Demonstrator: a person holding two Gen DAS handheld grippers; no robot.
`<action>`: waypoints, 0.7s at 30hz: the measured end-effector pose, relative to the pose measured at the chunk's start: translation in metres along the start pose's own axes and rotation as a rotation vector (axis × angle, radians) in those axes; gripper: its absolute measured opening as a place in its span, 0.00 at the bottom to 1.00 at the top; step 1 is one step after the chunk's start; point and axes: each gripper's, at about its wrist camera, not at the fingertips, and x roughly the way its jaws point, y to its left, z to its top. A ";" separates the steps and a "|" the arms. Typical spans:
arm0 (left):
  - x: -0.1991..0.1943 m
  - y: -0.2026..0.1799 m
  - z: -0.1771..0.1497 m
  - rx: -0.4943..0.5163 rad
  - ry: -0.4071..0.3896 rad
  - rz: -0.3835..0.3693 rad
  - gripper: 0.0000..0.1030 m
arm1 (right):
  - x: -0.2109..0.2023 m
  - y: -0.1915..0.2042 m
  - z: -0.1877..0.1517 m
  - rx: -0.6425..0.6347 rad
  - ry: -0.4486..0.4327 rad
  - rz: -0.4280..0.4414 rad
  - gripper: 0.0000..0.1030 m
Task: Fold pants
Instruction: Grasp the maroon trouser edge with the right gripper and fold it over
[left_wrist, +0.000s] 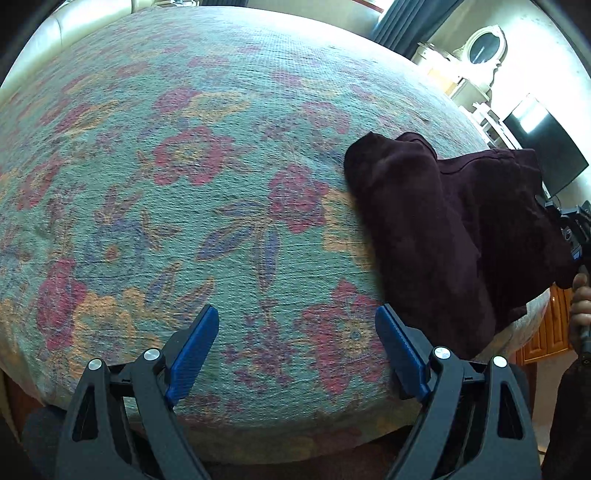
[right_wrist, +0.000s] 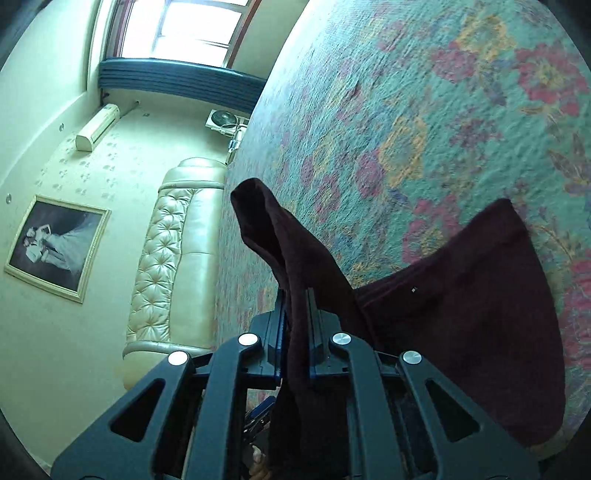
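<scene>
pants (right_wrist: 461, 314): dark maroon, soft fabric
state: bunched, partly lifted
place: one fold pinched between the right claw's (right_wrist: 295, 295) pads, the rest draping beyond onto the floral bedspread (right_wrist: 406, 110)

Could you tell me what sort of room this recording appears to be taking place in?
Most likely a bedroom in a home. The work surface is a bed with a floral bedspread and a tufted cream headboard; a framed picture and a wall air conditioner hang above it.
</scene>
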 end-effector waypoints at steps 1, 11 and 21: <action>0.001 -0.001 0.000 -0.005 0.005 -0.027 0.83 | -0.008 -0.001 0.001 -0.001 -0.006 -0.012 0.08; 0.021 -0.016 0.002 -0.101 0.062 -0.205 0.83 | -0.030 -0.081 0.007 0.115 0.011 -0.143 0.08; 0.024 -0.022 0.004 -0.089 0.051 -0.205 0.83 | -0.044 -0.108 -0.001 0.134 0.003 -0.109 0.10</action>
